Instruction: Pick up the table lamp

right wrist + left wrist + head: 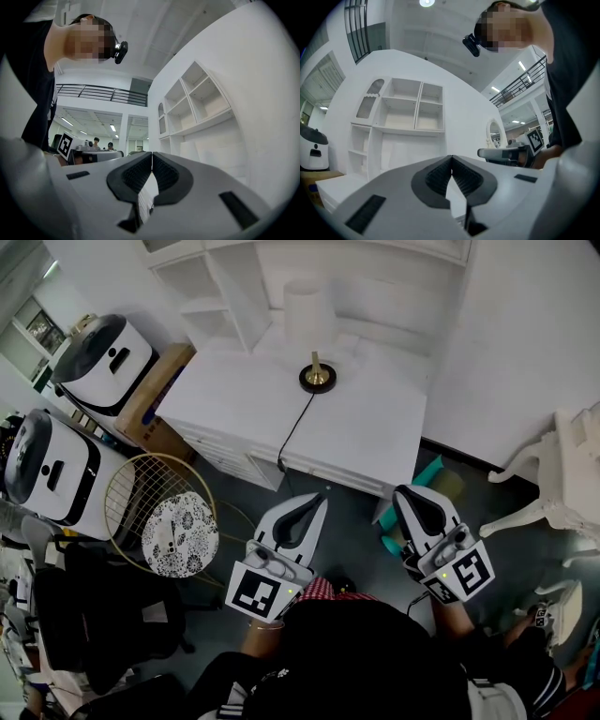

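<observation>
We find the white-shaded, brass-stemmed table lamp [309, 315] upright near the back of the white tabletop [370, 437], with its round black base [318, 379] flat on the surface. Its thin black cord [293, 425] runs from the base toward the front edge and drops over it. The lamp's long axis is vertical, so from the head view we look almost down the shade onto it.

The left gripper [322, 499] and the right gripper [401, 493] are both closed and hold nothing. Each gripper view shows the ribbed pads meeting at the tips, left gripper [451, 157] and right gripper [152, 153], with nothing pinched between them. Both hang over the dark grey floor [361, 507], short of the tabletop's front edge and well apart from the lamp.

Key relation: the lamp lies straight ahead, up the head view, and almost in line with the left gripper. The right gripper sits off to the lamp's right, so we judge the left the nearer of the two, with the straighter run in. Either gripper would have to open first. The slim stem between base and shade looks to us like the likeliest place to grip, approached level across the vertical axis.
</observation>
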Demonstrator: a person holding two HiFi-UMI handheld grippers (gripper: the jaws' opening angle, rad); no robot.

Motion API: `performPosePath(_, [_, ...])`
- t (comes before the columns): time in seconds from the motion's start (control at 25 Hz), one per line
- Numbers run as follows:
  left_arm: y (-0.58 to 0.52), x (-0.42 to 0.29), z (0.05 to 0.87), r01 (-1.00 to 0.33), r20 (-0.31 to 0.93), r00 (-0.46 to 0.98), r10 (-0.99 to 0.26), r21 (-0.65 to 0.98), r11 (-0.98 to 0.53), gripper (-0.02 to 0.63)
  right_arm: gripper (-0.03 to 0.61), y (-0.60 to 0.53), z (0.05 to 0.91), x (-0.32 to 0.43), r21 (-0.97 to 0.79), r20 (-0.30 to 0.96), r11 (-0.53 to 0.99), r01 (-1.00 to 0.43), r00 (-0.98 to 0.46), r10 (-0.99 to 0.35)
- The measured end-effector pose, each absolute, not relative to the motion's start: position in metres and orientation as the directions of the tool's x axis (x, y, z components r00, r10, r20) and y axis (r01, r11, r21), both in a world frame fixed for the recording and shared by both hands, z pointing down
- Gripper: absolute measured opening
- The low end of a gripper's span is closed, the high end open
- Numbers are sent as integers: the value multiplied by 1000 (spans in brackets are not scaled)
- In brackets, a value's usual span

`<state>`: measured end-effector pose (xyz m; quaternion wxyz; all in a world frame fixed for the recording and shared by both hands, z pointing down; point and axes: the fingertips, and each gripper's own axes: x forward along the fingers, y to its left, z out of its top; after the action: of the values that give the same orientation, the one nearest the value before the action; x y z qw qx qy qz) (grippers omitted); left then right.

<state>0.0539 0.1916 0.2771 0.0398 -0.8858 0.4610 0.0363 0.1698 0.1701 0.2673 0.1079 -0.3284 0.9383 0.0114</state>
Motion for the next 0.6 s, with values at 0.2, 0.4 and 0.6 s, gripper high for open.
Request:
performPosePath(0.2, [183, 52, 284, -819, -74, 573, -816, -55, -571, 12, 15, 166, 273, 178, -58, -199, 771, -635, -749, -632])
performPosePath(0.4, [167, 55, 282, -810, -85, 587, -805, -46, -585, 12, 16, 157, 276, 188, -59, -194, 751, -658, -730, -655])
performPosePath(0.6, [149, 57, 278, -797, -85, 604, -792, -59, -601, 12, 15, 145, 274, 192, -57, -197, 732, -678, -712, -674])
